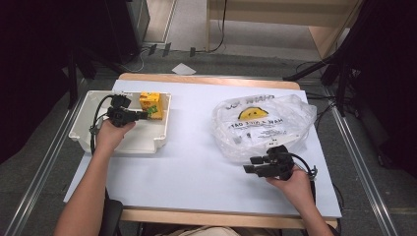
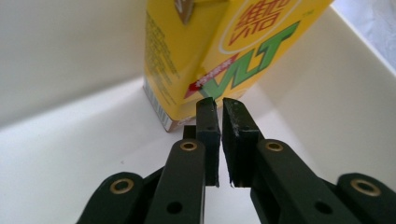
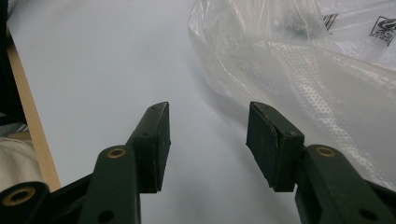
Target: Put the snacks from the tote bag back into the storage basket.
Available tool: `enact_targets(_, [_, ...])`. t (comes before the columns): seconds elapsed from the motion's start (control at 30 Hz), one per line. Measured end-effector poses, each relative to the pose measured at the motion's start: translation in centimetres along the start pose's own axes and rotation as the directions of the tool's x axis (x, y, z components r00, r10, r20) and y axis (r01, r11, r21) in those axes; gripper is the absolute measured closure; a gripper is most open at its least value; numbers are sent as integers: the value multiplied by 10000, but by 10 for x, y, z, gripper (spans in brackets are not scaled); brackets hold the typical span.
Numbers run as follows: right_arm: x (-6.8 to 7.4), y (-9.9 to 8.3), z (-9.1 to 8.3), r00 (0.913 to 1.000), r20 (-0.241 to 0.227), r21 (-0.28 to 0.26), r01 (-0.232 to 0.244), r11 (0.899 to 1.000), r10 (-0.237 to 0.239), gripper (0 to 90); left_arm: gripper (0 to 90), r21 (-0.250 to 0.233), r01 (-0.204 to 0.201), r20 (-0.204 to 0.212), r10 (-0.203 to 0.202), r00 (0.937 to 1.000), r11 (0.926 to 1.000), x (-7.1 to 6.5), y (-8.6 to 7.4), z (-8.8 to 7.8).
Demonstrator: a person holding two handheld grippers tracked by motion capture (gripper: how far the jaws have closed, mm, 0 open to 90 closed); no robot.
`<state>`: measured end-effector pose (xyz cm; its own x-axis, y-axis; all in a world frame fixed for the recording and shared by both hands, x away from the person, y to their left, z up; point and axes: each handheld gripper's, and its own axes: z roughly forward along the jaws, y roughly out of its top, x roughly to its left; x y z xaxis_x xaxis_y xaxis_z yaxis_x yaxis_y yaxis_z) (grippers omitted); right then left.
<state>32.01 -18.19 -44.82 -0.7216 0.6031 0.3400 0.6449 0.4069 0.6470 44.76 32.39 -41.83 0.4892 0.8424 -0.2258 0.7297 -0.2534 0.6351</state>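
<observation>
— High view first: left tool [image 1: 142,115] reaching into a white plastic tub [image 1: 88,135] at the left of the white-covered surface [image 1: 192,162], tips close against a yellow drink carton [image 1: 150,105] standing upright in the tub's far right corner.

— Left gripper view: jaws nearly clenched, just a thin slit between the pads [image 2: 209,140], nothing caught in it. Same yellow drink carton [image 2: 219,51] right ahead, green lettering and a red band on its face, tips just short of its lower edge; touching or not, cannot tell. White tub wall [image 2: 70,56] behind and beside.

— And the right side?

— Right tool [image 1: 250,164] low near the front right of the surface, held in the right hand [image 1: 290,184], pointing left. Clear plastic bag [image 1: 263,123] with a yellow smiley print and black text lying just beyond it.

— Right gripper view: jaws spread wide, released, holding nothing, bare white surface [image 3: 102,70] between them. Crinkled clear plastic bag [image 3: 299,60] up and to the right, near one jaw but apart from it.
</observation>
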Motion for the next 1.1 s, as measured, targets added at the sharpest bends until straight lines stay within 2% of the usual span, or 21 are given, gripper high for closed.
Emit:
enact_targets(0.2, [0, 0, 0, 10000, 16, 23, -5, 10000, 5, 503, 790, 36, -53, 115, 53, 9999, 10000, -4, 2, -4])
enact_targets(0.27, [0, 0, 0, 10000, 19, 31, -1, 10000, 1, 503, 730, 115, 55, 148, -57, 9999, 9999, -4, 2, -4])
enact_targets(0.43, [0, 0, 1, 10000, 22, 49, -14, 10000, 14, 502, 619, 269, -2, 375, -8, 9993, 9996, -7, 3, -5])
enact_targets(0.53, [0, 0, 1, 10000, 19, 52, -4, 10000, 4, 502, 510, 336, 109, 449, -124, 9989, 9994, -9, 4, -6])
enact_targets(0.63, [0, 0, 0, 10000, 28, 51, -1, 10000, 1, 500, 456, 295, 191, 592, -208, 9980, 9994, -13, 5, -8])
enact_targets(0.9, [0, -1, 1, 10000, 57, 120, 74, 9999, -75, 496, 416, -50, 51, 963, -46, 9953, 10000, -33, 10, -21])
enact_targets(1.1, [0, -1, 1, 9999, 70, 108, 94, 9999, -95, 495, 412, -190, -456, 1051, 473, 9933, 9988, -54, 12, -26])
